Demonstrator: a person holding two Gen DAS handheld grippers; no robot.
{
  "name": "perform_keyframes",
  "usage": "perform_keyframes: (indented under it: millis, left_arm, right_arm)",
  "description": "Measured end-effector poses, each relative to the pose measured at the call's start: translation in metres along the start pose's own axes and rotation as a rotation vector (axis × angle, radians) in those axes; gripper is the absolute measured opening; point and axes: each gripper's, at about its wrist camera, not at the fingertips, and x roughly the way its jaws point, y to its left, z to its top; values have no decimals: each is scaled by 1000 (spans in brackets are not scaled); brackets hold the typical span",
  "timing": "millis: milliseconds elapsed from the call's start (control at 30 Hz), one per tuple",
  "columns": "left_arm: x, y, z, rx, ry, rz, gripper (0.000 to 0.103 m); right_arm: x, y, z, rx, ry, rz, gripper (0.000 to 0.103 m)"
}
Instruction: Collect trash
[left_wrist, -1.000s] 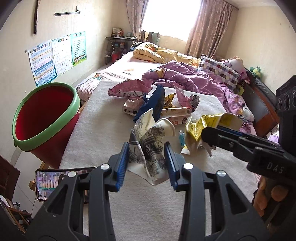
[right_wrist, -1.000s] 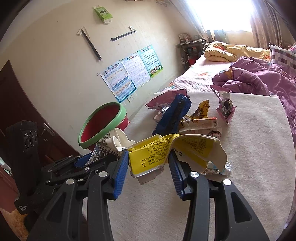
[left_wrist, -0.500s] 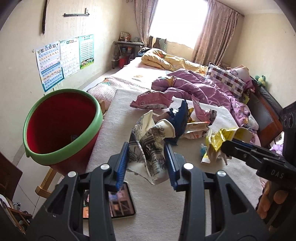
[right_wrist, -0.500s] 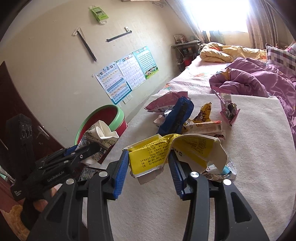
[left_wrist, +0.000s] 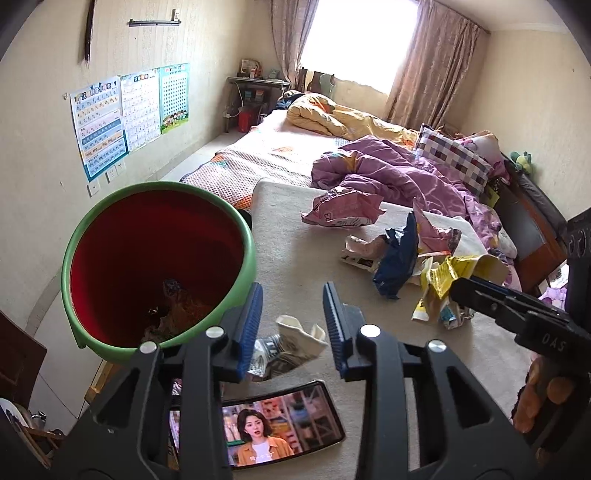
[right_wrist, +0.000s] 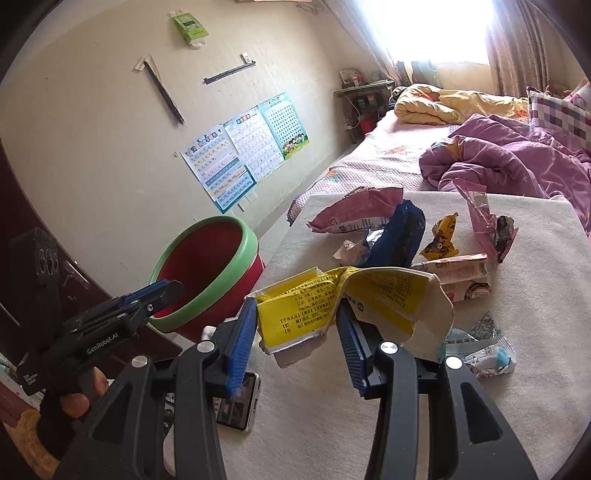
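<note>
My left gripper (left_wrist: 292, 325) is open and empty beside the rim of a red bucket with a green rim (left_wrist: 155, 266). A crumpled patterned paper cup (left_wrist: 288, 350) lies on the beige blanket just below and between its fingers. My right gripper (right_wrist: 295, 339) is shut on a torn yellow carton (right_wrist: 332, 306) and holds it above the blanket. In the left wrist view the right gripper (left_wrist: 480, 295) shows at the right with the yellow carton (left_wrist: 454, 273). The left gripper (right_wrist: 147, 295) shows by the bucket (right_wrist: 207, 273) in the right wrist view.
More trash lies on the blanket: a pink bag (left_wrist: 343, 212), a blue wrapper (left_wrist: 395, 266), a small yellow wrapper (right_wrist: 441, 240), a clear wrapper (right_wrist: 480, 350). A phone (left_wrist: 266, 424) playing video lies at the blanket's near edge. Purple bedding (left_wrist: 388, 173) lies beyond.
My left gripper moved left to the bucket's rim, opened, and let go of the patterned paper cup, which now lies on the blanket beside the bucket. The right gripper still holds the yellow carton.
</note>
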Motion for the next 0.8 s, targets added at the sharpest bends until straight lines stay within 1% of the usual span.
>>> perform_keyframes:
  millis: [33,167,200,233,300,367,467,567,633,800]
  left_arm:
    - [2,5,0,-1,13,-16,46]
    - [18,13,-4,41,94,-84,53]
    - [21,13,-7,57,112,-87,58]
    - [24,14,-10,69,124,-80,61]
    - [31,18,-15,67,149,-65,62]
    - [37,19,-15,62,155,-71,62]
    - [49,8,-15,117,190,-80,62]
    - [63,-6,-23,164,228,-94,64]
    - [78,-12,-30,177,269,-77,64]
    - [103,-15,-41,173,346,-42,64]
  right_arm:
    - [2,1,0,6,2,-8,43]
    - [6,-3,-6,48,14,-35,44]
    - [7,-5,-7,59,17,-39,44]
    - [7,-6,-9,67,19,-44,44]
    - [7,-8,-12,78,21,-50,44]
    - [7,-11,-13,88,26,-53,44]
    - [8,-13,-14,98,30,-46,44]
    - [6,-15,-15,96,29,-40,44]
    - [5,-17,-15,97,29,-38,44]
    - [1,-22,-16,102,24,-35,44]
